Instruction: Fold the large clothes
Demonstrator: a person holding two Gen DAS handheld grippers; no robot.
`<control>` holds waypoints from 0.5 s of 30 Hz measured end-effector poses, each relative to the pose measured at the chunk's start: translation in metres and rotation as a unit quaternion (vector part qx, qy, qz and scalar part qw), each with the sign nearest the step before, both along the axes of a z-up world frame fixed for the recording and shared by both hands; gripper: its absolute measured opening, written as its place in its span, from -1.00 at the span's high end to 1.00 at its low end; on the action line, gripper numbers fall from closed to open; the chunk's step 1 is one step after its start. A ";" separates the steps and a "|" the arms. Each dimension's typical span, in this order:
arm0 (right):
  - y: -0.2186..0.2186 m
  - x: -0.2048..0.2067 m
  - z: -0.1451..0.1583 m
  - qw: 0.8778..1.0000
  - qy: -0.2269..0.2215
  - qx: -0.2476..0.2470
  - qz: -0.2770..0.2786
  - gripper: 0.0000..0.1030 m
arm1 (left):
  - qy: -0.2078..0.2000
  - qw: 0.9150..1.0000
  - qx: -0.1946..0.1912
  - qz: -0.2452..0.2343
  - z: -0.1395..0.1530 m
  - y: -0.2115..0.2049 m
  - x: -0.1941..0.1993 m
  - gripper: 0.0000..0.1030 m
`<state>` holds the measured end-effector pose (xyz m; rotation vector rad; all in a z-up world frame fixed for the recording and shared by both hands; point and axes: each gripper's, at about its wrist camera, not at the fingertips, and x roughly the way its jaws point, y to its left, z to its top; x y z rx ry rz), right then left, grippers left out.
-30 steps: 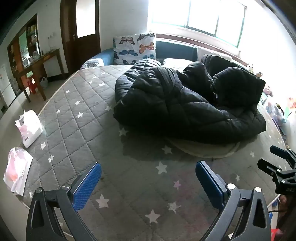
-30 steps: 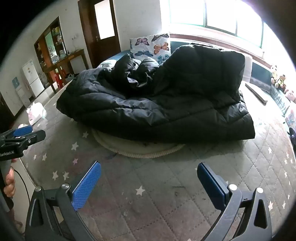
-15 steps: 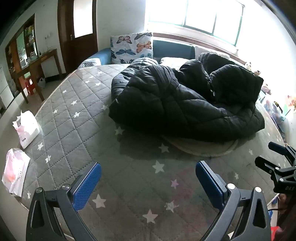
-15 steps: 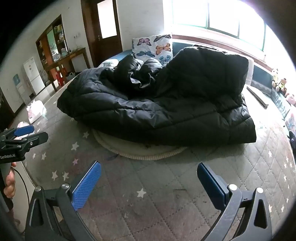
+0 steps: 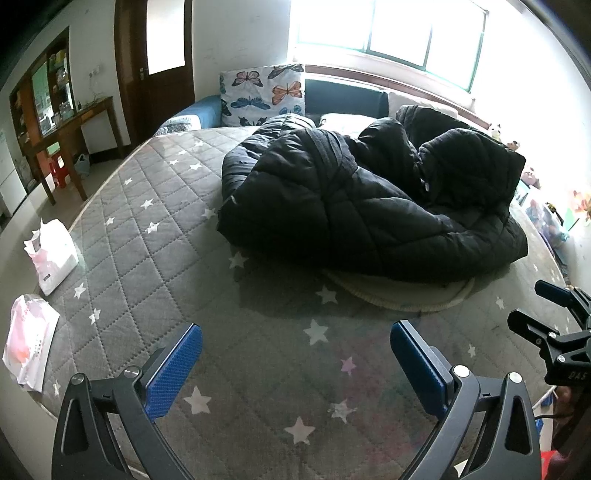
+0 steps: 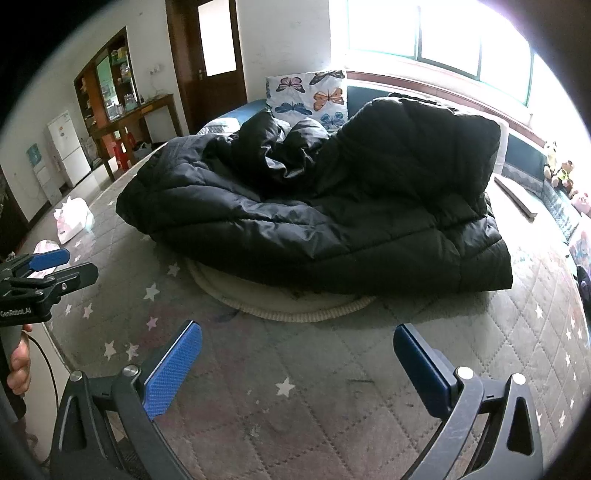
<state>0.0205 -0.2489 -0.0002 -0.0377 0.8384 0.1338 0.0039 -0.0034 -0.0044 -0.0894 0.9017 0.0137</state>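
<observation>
Grey star-quilted mattress [image 5: 155, 258], black puffer coat [image 6: 332, 221] heaped, butterfly pillow [image 5: 262, 94], both grippers' fingers spread, empty.

A bedroom in a home is shown. The room is filled by a wide bed with a grey quilted mattress [image 5: 147, 258] printed with stars, and a butterfly pillow [image 5: 262, 94] is leaned at its head under a large window [image 5: 399, 33]. A wooden door [image 6: 218, 74], a wooden table [image 5: 74, 129], a white fridge [image 6: 68, 147] and soft toys [image 6: 561, 170] are seen around it
</observation>
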 end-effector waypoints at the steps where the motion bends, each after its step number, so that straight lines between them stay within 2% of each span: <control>1: 0.000 0.000 0.000 1.000 0.000 0.000 0.000 -1.00 | 0.000 1.000 0.000 0.001 0.000 0.000 0.000 -1.00; 15: 0.001 0.000 0.000 1.000 -0.002 0.000 0.000 -1.00 | 0.001 1.000 0.002 0.000 0.002 0.003 -0.002 -1.00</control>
